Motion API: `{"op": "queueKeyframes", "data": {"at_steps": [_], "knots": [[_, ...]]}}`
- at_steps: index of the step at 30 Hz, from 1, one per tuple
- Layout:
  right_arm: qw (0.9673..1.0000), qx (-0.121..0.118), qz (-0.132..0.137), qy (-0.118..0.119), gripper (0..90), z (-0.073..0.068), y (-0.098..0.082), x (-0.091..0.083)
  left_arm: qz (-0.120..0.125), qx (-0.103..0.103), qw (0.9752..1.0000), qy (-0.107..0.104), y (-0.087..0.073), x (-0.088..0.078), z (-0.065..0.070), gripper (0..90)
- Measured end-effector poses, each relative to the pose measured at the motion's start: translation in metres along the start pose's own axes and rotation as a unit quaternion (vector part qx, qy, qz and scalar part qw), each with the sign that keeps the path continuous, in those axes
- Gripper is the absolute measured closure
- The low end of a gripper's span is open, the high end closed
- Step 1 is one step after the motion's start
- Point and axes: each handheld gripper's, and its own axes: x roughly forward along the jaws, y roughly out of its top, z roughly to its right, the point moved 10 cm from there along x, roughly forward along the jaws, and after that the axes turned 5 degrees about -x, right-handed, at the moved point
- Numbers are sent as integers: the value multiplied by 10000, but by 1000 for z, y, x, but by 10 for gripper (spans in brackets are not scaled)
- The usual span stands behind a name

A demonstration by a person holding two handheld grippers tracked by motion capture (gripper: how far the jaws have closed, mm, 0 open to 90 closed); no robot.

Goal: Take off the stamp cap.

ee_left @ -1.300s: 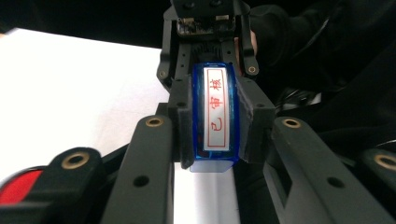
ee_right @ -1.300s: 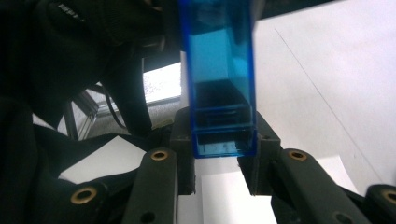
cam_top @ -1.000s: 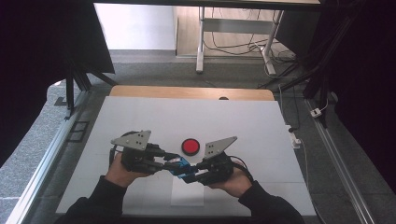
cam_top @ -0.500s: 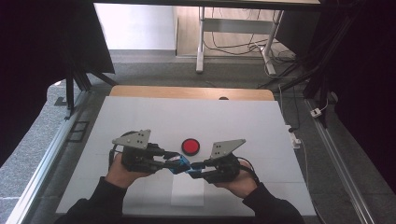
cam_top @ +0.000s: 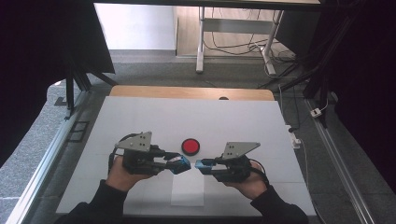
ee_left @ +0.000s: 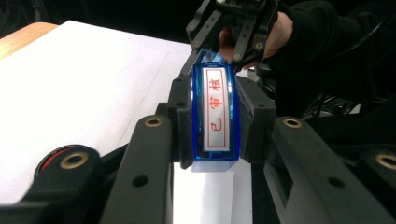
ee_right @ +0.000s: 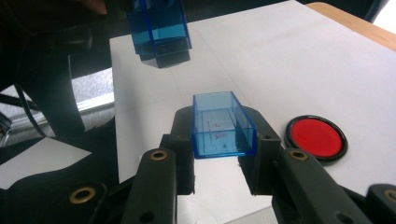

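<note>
My left gripper [cam_top: 183, 164] is shut on a blue stamp body [ee_left: 215, 114] whose white label bears red characters. My right gripper [cam_top: 201, 164] is shut on a clear blue cap [ee_right: 223, 123], an open box with its mouth facing away from the camera. In the high view the two blue pieces point at each other above the table with a small gap between them. The right gripper view has the stamp body [ee_right: 161, 30] at the upper left, beyond the cap. A red round pad [cam_top: 190, 146] lies on the table just behind both grippers.
A white sheet of paper [cam_top: 187, 189] lies on the white tabletop [cam_top: 140, 116] under the grippers, near the front edge. A wooden strip [cam_top: 187, 92] runs along the far edge. The red pad [ee_right: 314, 136] sits to the right of the cap.
The right gripper has drawn away to the right with the blue cap, so a gap now separates the cap from the stamp body. The left gripper has stayed put.
</note>
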Motion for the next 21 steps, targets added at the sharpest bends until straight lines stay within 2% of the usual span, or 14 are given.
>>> {"op": "queueKeyframes", "data": {"at_steps": [8, 13, 21], "knots": [[9991, 383, 79, -191, 692, 7, -4, -16, 31, -118, 9998, 167, -4, 0, -3, 699], [9980, 423, -18, -460, 691, 11, -11, -24, -7, -120, 9997, 233, -7, 1, -3, 699], [9963, 503, -28, -700, 690, 12, -18, -38, -9, -177, 9994, 282, -9, 1, -5, 699]]}}
